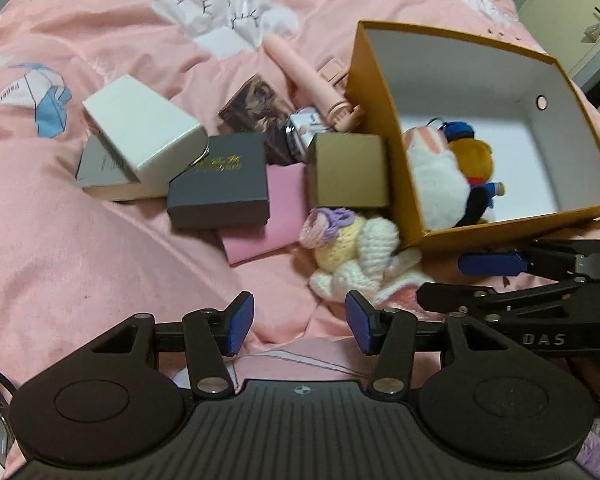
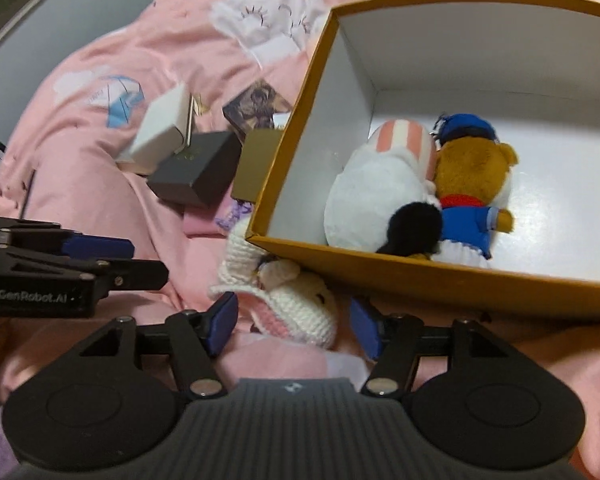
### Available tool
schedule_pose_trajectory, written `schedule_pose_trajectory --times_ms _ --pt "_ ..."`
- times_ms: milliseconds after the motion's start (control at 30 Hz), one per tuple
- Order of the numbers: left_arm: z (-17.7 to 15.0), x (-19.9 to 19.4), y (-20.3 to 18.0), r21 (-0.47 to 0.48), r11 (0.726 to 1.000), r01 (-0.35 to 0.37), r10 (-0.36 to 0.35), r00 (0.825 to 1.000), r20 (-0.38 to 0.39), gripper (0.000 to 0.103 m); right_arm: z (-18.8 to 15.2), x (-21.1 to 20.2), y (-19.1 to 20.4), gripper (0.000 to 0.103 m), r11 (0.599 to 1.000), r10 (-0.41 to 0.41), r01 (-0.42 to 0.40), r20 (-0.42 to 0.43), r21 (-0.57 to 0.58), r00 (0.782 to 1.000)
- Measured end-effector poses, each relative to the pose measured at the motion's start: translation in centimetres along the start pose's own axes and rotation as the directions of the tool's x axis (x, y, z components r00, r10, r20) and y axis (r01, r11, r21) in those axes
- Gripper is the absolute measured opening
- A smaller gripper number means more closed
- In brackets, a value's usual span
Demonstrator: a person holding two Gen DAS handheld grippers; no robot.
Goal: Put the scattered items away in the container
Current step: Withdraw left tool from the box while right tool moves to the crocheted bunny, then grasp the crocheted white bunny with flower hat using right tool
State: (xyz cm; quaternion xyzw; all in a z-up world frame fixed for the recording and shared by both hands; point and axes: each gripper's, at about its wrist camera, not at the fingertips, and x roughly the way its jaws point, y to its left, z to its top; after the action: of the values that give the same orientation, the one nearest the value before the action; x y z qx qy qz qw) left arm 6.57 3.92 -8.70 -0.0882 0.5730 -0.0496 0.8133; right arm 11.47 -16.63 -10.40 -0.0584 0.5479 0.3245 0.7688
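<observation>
Both tools (image 1: 300, 322) (image 2: 294, 326) gape empty; crochet doll (image 1: 352, 252) touches orange box's (image 1: 376, 128) near corner

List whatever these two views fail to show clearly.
- Pink card, left wrist view: mostly covered by the dark gift box and brown carton.
- Small white can, left wrist view: label too blurred to read, half hidden behind the brown carton.
- Orange box, right wrist view: right side cut off by the frame edge.
- Crochet doll, right wrist view: upper part tucked under the orange box.
</observation>
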Motion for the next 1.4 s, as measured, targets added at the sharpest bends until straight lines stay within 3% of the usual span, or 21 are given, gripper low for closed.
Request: schedule_pose_trajectory --times_ms 200,467,567,733,833,1133,1167,1233,1400 --pt "0.0 0.9 0.6 -0.016 1.000 -0.003 0.002 1.000 -0.028 0.059 0.7 3.0 0.9 0.075 0.998 -0.033 0.031 -0.057 -0.046 0.998" --pt "0.3 1.4 1.7 -0.045 0.999 0.012 -0.014 0.999 -0.036 0.059 0.9 5.7 0.9 0.076 0.999 0.020 -0.024 -0.122 -0.032 0.992" --pt "0.3 1.4 1.9 -0.048 0.999 0.016 -0.018 0.999 -0.035 0.059 0.9 6.0 1.2 0.073 0.999 0.021 -0.025 -0.125 -0.035 0.992" --pt "0.3 1.1 1.8 -0.044 0.999 0.015 -0.016 0.999 -0.028 0.059 1.0 4.6 2.6 0.055 0.995 0.018 -0.027 -0.099 -0.096 0.995" --pt "0.4 1.0 2.0 -0.048 0.999 0.012 -0.013 1.000 -0.021 0.059 1.3 3.4 3.1 0.056 0.989 0.093 -0.100 -0.071 -0.109 0.993" --pt "0.3 0.4 1.9 -0.048 0.999 -0.009 0.009 1.000 -0.003 0.059 1.3 5.9 3.4 0.067 0.989 0.086 -0.097 -0.104 -0.108 0.991" --pt "0.3 0.3 1.9 -0.047 0.999 -0.013 0.013 1.000 -0.001 0.059 1.2 5.9 3.4 0.066 0.989 0.086 -0.098 -0.104 -0.109 0.991" --pt "0.3 0.1 1.9 -0.043 0.999 -0.020 0.021 1.000 0.003 0.059 1.1 5.7 3.7 0.052 0.989 0.067 -0.079 -0.094 -0.125 0.993" --pt "0.4 -0.6 2.0 -0.045 0.998 -0.035 0.036 0.999 0.023 0.059 0.7 4.2 4.3 0.046 0.986 0.036 -0.044 -0.051 -0.161 0.998"
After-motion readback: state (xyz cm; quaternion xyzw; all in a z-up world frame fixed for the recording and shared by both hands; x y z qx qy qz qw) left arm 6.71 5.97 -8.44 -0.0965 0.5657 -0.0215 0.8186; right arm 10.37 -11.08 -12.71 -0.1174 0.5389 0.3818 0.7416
